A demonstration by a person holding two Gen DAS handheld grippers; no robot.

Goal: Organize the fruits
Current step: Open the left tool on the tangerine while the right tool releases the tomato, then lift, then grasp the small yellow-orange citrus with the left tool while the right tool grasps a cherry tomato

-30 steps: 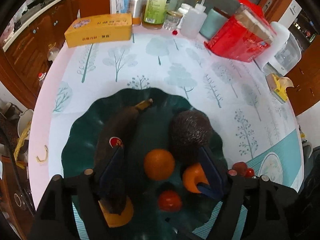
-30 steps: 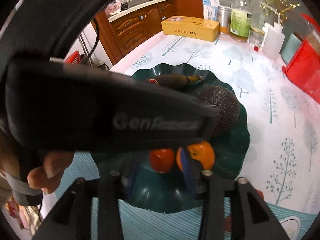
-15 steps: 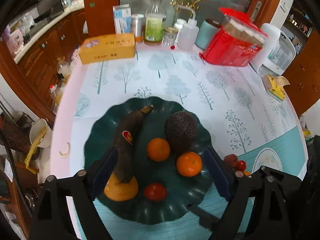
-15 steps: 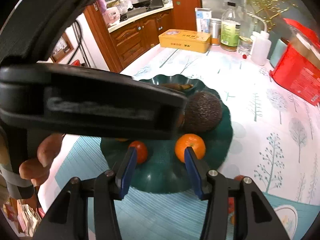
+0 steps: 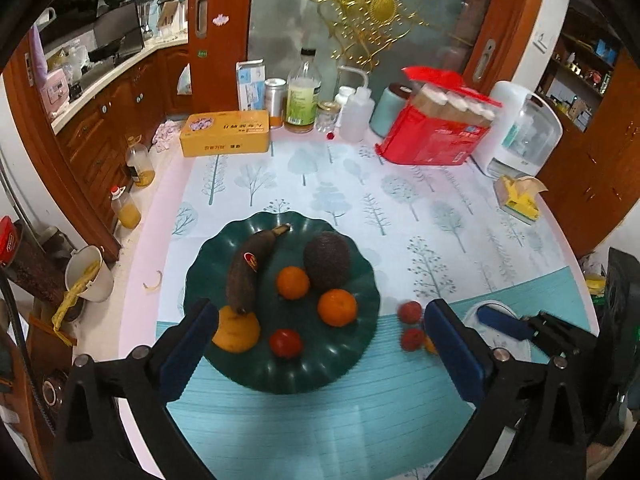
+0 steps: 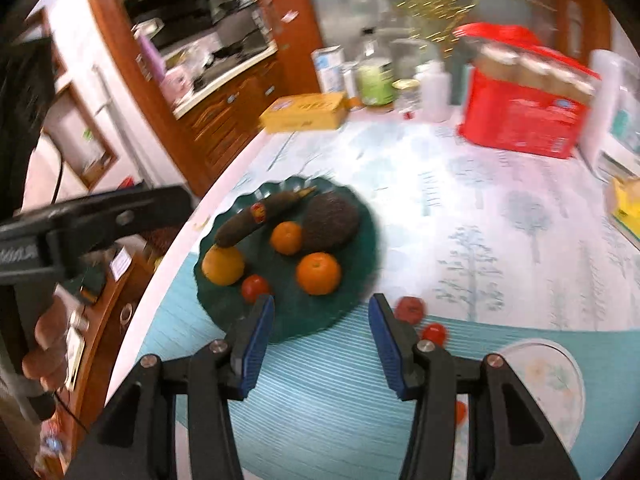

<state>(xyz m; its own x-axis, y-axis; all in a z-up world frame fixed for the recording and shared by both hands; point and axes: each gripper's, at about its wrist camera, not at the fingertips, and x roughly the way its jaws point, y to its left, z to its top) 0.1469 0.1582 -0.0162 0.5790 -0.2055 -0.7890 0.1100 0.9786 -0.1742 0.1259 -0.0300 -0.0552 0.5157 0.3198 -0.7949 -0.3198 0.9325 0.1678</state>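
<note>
A dark green scalloped plate [image 5: 344,364] [image 6: 304,320] holds a blackened banana [image 5: 250,268], a dark avocado [image 5: 326,260], two oranges [image 5: 337,307] [image 5: 293,282], a yellow-orange fruit [image 5: 236,330] and a small tomato [image 5: 285,343]. Two small red fruits [image 5: 411,312] [image 5: 413,338] lie on the mat right of the plate. My left gripper [image 5: 320,352] is open and empty, above the plate's near side. My right gripper [image 6: 320,332] is open and empty, at the plate's near edge; its fingers also show in the left wrist view [image 5: 500,322].
A yellow tin [image 5: 224,133], bottles [image 5: 304,96], a red package [image 5: 436,128] and a white appliance [image 5: 520,132] line the table's far side. A yellow sponge pack [image 5: 518,196] sits at the right. A white round plate [image 6: 548,380] lies near right. Oil bottles [image 5: 126,206] stand left of the table.
Both grippers have pulled back and up from the plate. The right gripper let go of an orange, which now rests on the plate, and opened wider. The left jaws spread wider.
</note>
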